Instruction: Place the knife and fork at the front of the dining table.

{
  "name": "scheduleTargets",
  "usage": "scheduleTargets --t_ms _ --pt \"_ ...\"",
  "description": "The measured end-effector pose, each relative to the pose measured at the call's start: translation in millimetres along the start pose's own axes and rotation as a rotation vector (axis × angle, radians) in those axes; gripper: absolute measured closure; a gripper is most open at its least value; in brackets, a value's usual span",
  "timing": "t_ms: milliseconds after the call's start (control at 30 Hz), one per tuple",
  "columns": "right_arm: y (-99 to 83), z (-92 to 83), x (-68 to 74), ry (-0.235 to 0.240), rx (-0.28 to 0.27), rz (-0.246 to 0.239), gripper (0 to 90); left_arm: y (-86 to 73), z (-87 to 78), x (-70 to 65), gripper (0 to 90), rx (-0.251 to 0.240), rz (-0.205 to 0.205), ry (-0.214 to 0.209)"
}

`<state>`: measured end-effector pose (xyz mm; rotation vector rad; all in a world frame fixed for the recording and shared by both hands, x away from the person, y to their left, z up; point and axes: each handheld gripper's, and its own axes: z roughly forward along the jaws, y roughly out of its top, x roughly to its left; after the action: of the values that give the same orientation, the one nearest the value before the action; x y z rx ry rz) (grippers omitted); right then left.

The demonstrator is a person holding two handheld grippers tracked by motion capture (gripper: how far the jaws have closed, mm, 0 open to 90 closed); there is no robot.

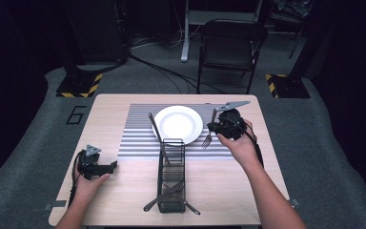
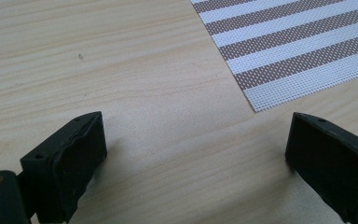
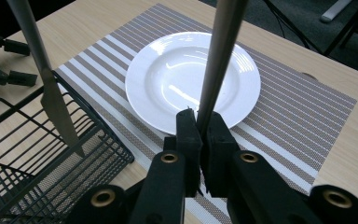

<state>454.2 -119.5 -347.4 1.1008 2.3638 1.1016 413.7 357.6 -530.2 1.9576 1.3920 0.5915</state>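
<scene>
Over on the left, the left gripper (image 1: 110, 166) sits low on the bare wood of the table (image 1: 124, 200), near the left edge, with its jaws spread wide and nothing between them. In the left gripper view you can see the corner of the striped placemat (image 2: 303, 51) just past them.

Middle of the table, near side, there's a black wire cutlery basket (image 1: 171, 176) with a knife (image 1: 158, 136) leaning out of its far end and a couple more utensils lying in the near end.

Beyond it, the white plate (image 1: 177, 124) sits on the placemat.

Right of the plate, the right gripper (image 1: 213, 127) is clamped tight on a fork (image 1: 208, 136). The fork hangs tines down just beside the plate's right rim, over the placemat.
</scene>
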Motion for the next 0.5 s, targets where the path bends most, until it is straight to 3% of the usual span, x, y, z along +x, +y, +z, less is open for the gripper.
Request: scheduleTargets --t_ms 500 --pt "-18.5 22.6 -7.3 -0.035 0.023 0.013 86.8 0.0 0.1 0.0 5.0 0.000 0.000 0.000"
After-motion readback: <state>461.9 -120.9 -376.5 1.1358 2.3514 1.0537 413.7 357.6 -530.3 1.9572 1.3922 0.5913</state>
